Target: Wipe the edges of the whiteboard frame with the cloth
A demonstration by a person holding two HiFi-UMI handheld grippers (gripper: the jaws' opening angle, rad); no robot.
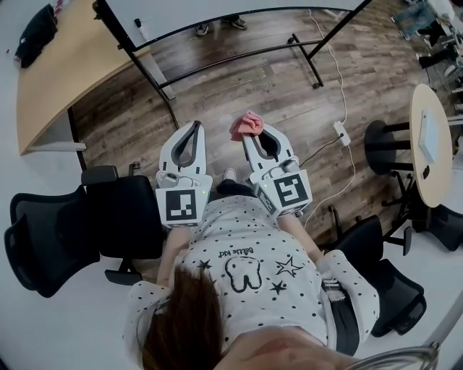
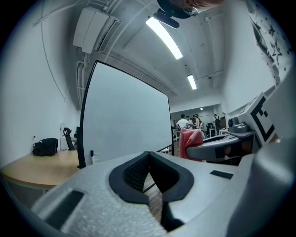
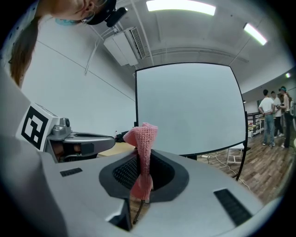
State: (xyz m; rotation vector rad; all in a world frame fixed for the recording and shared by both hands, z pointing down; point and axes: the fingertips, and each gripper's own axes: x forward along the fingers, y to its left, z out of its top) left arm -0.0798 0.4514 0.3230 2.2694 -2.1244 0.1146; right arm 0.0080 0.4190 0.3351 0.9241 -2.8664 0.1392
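The whiteboard (image 2: 126, 124) stands upright ahead of me in a thin black frame (image 2: 85, 115); it also fills the right gripper view as a whiteboard (image 3: 189, 109) with its frame (image 3: 136, 99). From the head view only its top edge (image 1: 217, 18) and stand show. My right gripper (image 1: 257, 131) is shut on a pink cloth (image 1: 246, 124), which sticks up from between the jaws as a folded strip (image 3: 144, 141). My left gripper (image 1: 194, 128) is shut with nothing in it, its tips (image 2: 149, 155) meeting. Both grippers are held side by side, well short of the board.
The whiteboard's black stand legs (image 1: 307, 61) spread over the wood floor. A curved wooden desk (image 1: 65, 72) with a black bag (image 1: 36, 27) lies to the left. Office chairs (image 1: 79, 224) (image 1: 387, 289) flank me. A power strip (image 1: 341, 132), a round table (image 1: 432, 144) and several people (image 3: 273, 115) are to the right.
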